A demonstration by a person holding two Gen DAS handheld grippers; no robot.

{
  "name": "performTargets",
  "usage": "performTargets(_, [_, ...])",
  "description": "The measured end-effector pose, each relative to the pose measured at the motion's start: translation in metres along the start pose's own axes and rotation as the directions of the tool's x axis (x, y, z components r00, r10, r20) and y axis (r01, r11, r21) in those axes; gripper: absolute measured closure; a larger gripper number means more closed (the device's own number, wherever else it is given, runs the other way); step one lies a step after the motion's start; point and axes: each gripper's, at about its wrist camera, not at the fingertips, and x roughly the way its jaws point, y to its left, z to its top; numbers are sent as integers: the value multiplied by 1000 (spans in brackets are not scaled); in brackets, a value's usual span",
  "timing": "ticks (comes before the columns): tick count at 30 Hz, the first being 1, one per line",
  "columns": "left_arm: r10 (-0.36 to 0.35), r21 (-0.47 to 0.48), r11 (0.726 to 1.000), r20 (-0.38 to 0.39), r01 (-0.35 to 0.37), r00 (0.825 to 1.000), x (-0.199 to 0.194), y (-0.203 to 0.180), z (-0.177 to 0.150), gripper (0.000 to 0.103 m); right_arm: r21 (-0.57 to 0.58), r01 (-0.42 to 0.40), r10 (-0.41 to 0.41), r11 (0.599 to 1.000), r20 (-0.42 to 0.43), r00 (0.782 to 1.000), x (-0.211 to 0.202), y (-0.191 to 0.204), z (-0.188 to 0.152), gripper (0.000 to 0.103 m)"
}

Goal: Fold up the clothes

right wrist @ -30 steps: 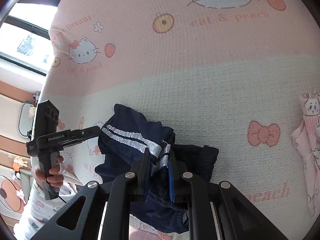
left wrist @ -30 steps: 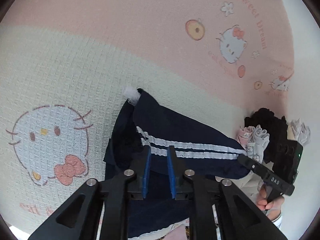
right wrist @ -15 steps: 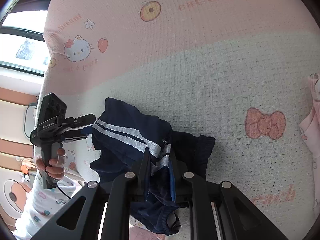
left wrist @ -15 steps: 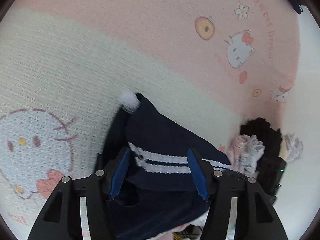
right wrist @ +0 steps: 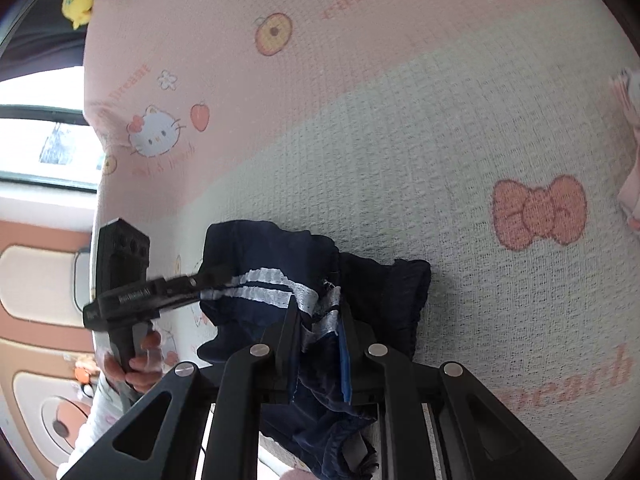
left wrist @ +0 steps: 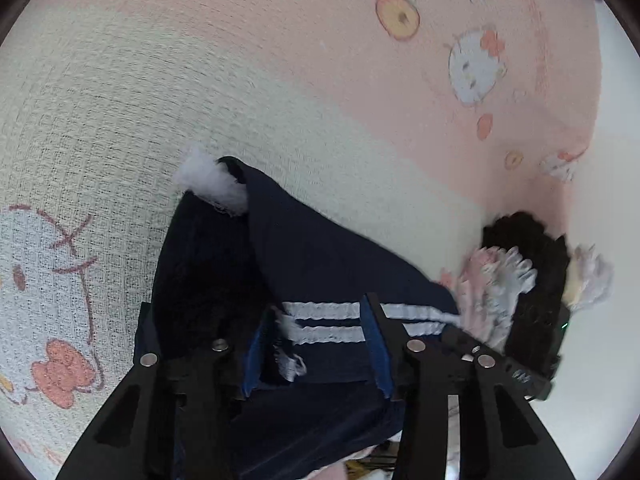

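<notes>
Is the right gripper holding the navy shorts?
Yes, the right gripper is clamped on a bunched fold of the navy shorts with white stripes.

We see our left gripper (left wrist: 316, 350) as matte black, its two arms built of flat angular links with triangular cut-outs. Round silver screws (left wrist: 415, 345) mark the joints, and blue pads (left wrist: 376, 344) line the inner faces of its fingers. Our right gripper (right wrist: 318, 344) has the same black links, silver screws and a blue pad. From the right wrist view, the left gripper's body is a black block with round holes at the top, a pistol-style handle and small white lettering too blurred to read. The hand (right wrist: 134, 366) on that handle wears a white sleeve (right wrist: 94, 420) with a small print.
</notes>
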Motion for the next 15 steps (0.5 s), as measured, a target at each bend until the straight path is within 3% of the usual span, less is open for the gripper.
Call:
performTargets(3, [60,31,998,23,-61,998,5,-2,-6,77,62,-33,33,998,-3,999,5,-10,-1,77])
performTargets(8, [89,3,996,72,-89,993,1,3,-10,84,142,-96,96,985,7,995,6,-23,-2,75])
performTargets(11, [154,26,987,93,-157,984,-3,1,-13,94,122,-78,78,990,4,997,7,-20,-2,75])
performTargets(15, [236,74,967,114,-245,965,-5,-5,-15,98,39,16,-16,999,-8,1000,14,-6,-6,75])
